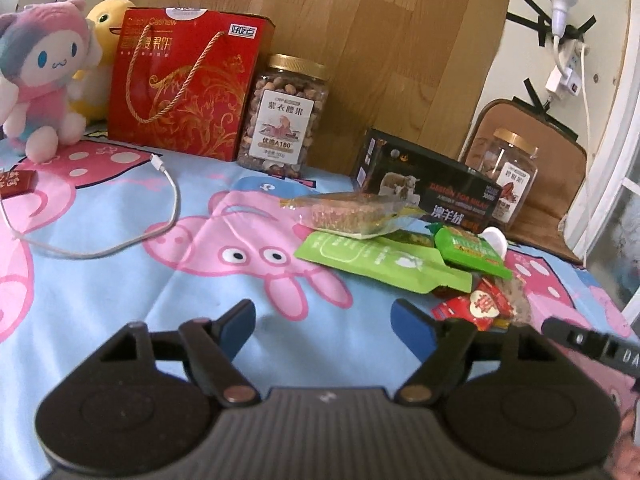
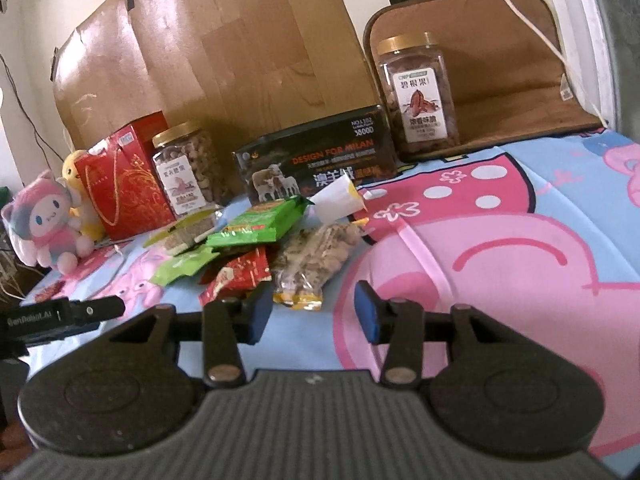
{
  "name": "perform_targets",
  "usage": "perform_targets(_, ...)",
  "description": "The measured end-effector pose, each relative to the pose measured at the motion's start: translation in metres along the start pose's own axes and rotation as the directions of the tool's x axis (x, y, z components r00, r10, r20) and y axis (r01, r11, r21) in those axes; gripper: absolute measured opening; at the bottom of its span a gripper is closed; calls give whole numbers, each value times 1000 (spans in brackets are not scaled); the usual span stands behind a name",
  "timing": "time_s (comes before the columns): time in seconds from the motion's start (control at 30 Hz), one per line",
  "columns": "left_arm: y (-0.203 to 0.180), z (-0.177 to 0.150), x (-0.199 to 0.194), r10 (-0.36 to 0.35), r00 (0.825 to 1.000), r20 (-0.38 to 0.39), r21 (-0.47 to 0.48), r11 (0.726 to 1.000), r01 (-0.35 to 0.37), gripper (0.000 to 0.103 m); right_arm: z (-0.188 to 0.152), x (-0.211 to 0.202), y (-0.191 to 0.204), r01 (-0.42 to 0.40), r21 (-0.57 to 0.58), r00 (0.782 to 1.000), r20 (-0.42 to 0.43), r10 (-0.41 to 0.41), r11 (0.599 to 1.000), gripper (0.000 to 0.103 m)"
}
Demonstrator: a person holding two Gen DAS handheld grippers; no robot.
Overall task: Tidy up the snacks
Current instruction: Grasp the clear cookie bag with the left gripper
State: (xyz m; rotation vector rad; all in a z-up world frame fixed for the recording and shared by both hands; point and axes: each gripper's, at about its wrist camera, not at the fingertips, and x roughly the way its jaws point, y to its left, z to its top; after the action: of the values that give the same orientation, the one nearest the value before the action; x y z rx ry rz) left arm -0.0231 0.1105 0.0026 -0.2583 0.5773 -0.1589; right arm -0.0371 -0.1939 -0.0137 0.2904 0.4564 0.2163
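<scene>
A pile of snack packets lies on the cartoon-print cloth: a clear bar packet (image 1: 352, 216), a flat green pouch (image 1: 380, 260), a green packet (image 1: 472, 250) (image 2: 260, 222), a red packet (image 1: 476, 304) (image 2: 236, 276) and a clear bag of nuts (image 2: 316, 260). My left gripper (image 1: 328, 326) is open and empty, just left of the pile. My right gripper (image 2: 314, 312) is open and empty, its tips right in front of the nut bag. The black box (image 1: 432, 188) (image 2: 316, 160) stands behind the pile.
A red gift bag (image 1: 184, 84), a nut jar (image 1: 286, 116) and plush toys (image 1: 44, 76) stand at the back left. A second nut jar (image 2: 418, 92) stands on a brown mat (image 2: 500, 60). A white cable (image 1: 120, 216) lies on the cloth. Cardboard (image 2: 224, 48) leans on the wall.
</scene>
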Motion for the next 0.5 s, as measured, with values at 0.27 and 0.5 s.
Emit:
perform_targets(0.27, 31, 63, 11, -124, 992, -30, -218, 969, 115, 77, 101, 37, -1, -219, 58, 971, -87, 224, 974, 48)
perform_targets(0.5, 49, 86, 82, -186, 971, -151, -366, 923, 120, 67, 135, 148, 29, -334, 115, 879, -321, 353, 936, 49)
